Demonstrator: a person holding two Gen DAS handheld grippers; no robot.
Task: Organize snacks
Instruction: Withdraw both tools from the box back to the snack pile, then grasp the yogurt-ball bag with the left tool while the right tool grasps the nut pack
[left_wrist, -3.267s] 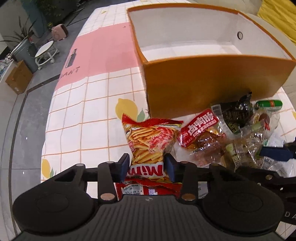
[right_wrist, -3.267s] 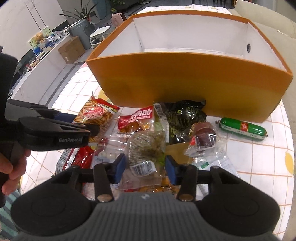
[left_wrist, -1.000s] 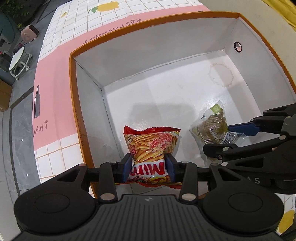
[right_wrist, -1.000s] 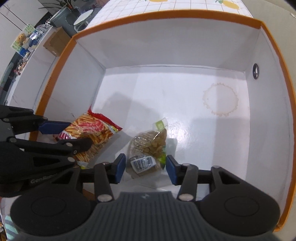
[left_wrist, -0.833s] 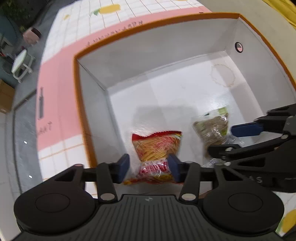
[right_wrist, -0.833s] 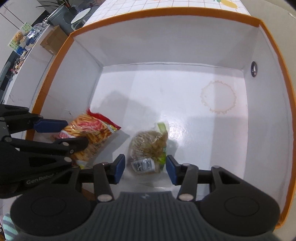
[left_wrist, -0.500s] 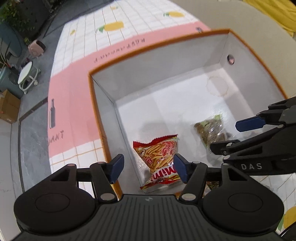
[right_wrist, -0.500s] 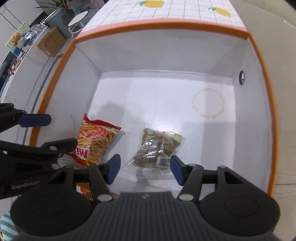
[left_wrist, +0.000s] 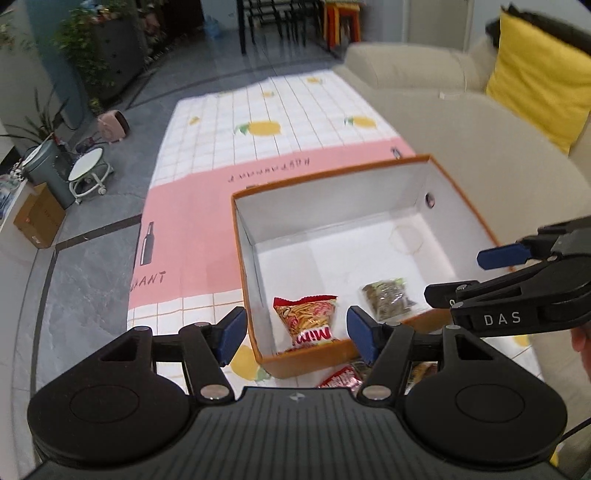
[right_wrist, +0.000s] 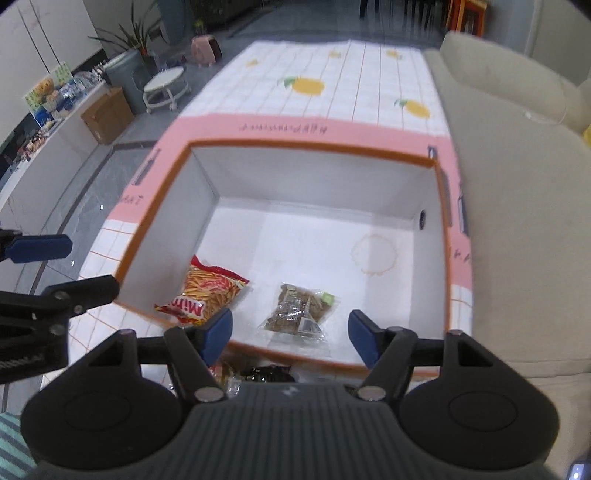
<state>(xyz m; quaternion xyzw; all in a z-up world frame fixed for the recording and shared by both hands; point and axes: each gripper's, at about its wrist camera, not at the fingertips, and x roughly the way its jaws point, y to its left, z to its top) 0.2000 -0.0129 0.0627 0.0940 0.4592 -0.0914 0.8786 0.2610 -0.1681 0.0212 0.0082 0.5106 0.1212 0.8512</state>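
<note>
The orange box (left_wrist: 461, 192) with a white inside stands on the table; it also shows in the right wrist view (right_wrist: 314, 149). A red Mimi chip bag (left_wrist: 310, 317) lies in its near left corner, seen too in the right wrist view (right_wrist: 208, 290). A clear packet of brown snacks (left_wrist: 389, 297) lies beside it, also in the right wrist view (right_wrist: 299, 312). My left gripper (left_wrist: 295, 334) is open and empty, high above the box's near wall. My right gripper (right_wrist: 290, 336) is open and empty, also raised above the near wall.
Several loose snack packets lie on the table in front of the box, partly hidden under the grippers: a red packet (left_wrist: 341, 378) and a dark packet (right_wrist: 267, 373). A beige sofa (right_wrist: 517, 192) runs along the right. The lemon-print tablecloth (left_wrist: 266, 122) stretches beyond the box.
Both grippers let go of their snacks inside the box, opened wide, and rose up and back. The chip bag and the brown packet now lie on the box floor.
</note>
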